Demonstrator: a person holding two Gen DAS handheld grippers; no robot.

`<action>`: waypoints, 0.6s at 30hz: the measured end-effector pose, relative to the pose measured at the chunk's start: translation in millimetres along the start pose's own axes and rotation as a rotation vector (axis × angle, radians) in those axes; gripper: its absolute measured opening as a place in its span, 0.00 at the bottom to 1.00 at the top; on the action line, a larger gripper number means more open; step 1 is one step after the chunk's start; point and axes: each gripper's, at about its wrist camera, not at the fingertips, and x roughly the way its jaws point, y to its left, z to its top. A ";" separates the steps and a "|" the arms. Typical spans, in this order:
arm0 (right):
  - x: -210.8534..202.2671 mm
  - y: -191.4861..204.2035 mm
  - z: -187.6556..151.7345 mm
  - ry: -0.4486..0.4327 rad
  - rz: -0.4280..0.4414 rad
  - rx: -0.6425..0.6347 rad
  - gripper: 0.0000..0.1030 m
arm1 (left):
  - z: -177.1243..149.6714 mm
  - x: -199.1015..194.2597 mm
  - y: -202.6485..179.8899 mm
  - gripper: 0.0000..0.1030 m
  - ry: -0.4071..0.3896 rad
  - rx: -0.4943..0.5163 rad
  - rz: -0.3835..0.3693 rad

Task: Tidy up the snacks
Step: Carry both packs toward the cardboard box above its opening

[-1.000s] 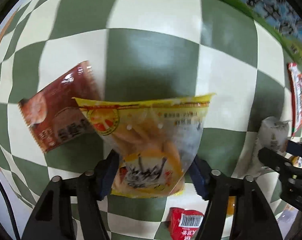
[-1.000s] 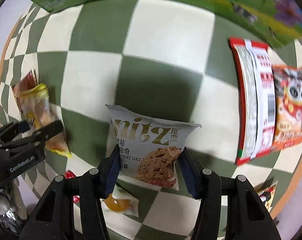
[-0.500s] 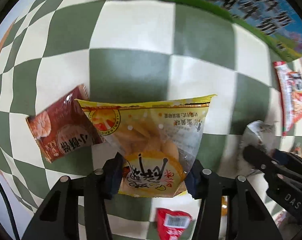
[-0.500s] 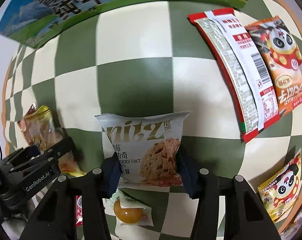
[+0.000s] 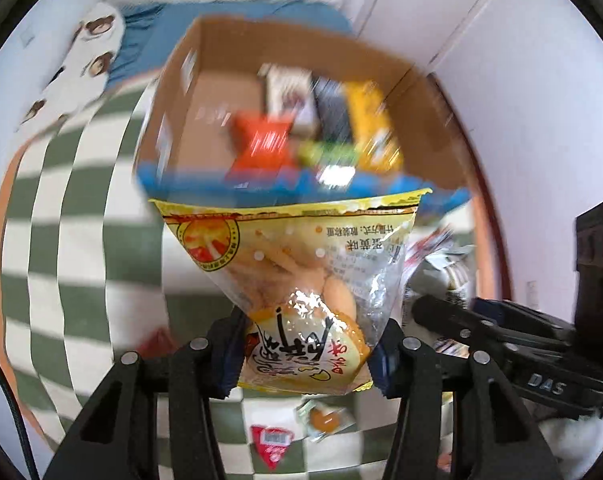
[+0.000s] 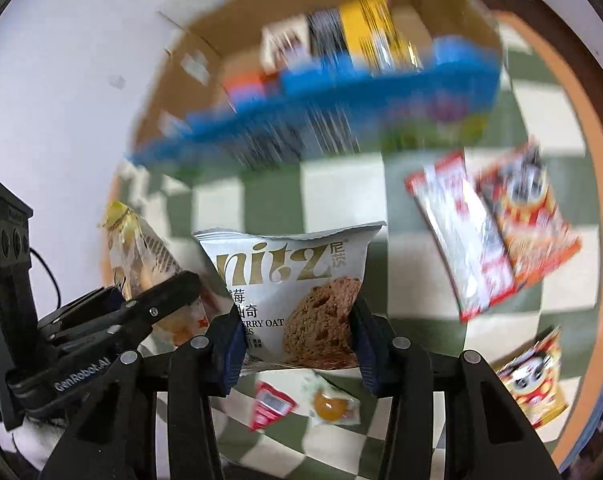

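Observation:
My left gripper (image 5: 306,354) is shut on a yellow snack bag (image 5: 301,276), which hangs lifted above the green-and-white checked cloth (image 5: 61,240). My right gripper (image 6: 297,350) is shut on a silver oat cookie packet (image 6: 289,280), also held off the cloth. An open cardboard box (image 5: 205,92) with a blue printed front stands behind, and several snack packs lie inside it. In the right wrist view the same box (image 6: 341,92) is blurred, and the left gripper (image 6: 157,300) with its yellow bag shows at the left. In the left wrist view the right gripper (image 5: 453,320) shows at the right.
On the cloth lie a red-and-white packet (image 6: 461,236), an orange panda packet (image 6: 533,224), a second panda packet (image 6: 537,380), a small red packet (image 6: 271,404) and a clear pack with an orange ball (image 6: 331,402). A white wall (image 5: 521,100) stands behind the box.
Both grippers closed tighter on their packets and rose from the cloth, tilting up so the cardboard box came into view. The brown packet beside the yellow bag dropped out of sight.

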 end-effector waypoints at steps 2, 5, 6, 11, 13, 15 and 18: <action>-9.5 10.9 22.9 -0.029 0.006 -0.007 0.48 | 44.3 -15.4 -0.5 0.46 -0.010 0.012 -0.011; -25.9 13.1 73.8 -0.081 -0.056 -0.030 0.48 | 97.3 -21.0 -7.8 0.46 -0.043 0.056 0.060; -24.1 14.2 87.2 -0.083 -0.071 -0.033 0.48 | 114.1 -17.3 -6.8 0.46 -0.040 0.061 0.077; -15.4 -1.8 160.8 -0.038 -0.171 -0.029 0.48 | 187.7 24.1 12.0 0.46 0.072 0.049 0.112; -1.3 -8.0 179.8 0.003 -0.199 -0.024 0.48 | 207.3 46.3 17.2 0.46 0.112 0.040 0.139; 12.5 -16.5 190.0 0.038 -0.221 -0.015 0.48 | 220.6 66.2 22.1 0.47 0.146 0.054 0.172; 38.7 -29.0 195.2 0.090 -0.250 -0.001 0.48 | 236.1 110.0 29.7 0.47 0.196 0.063 0.219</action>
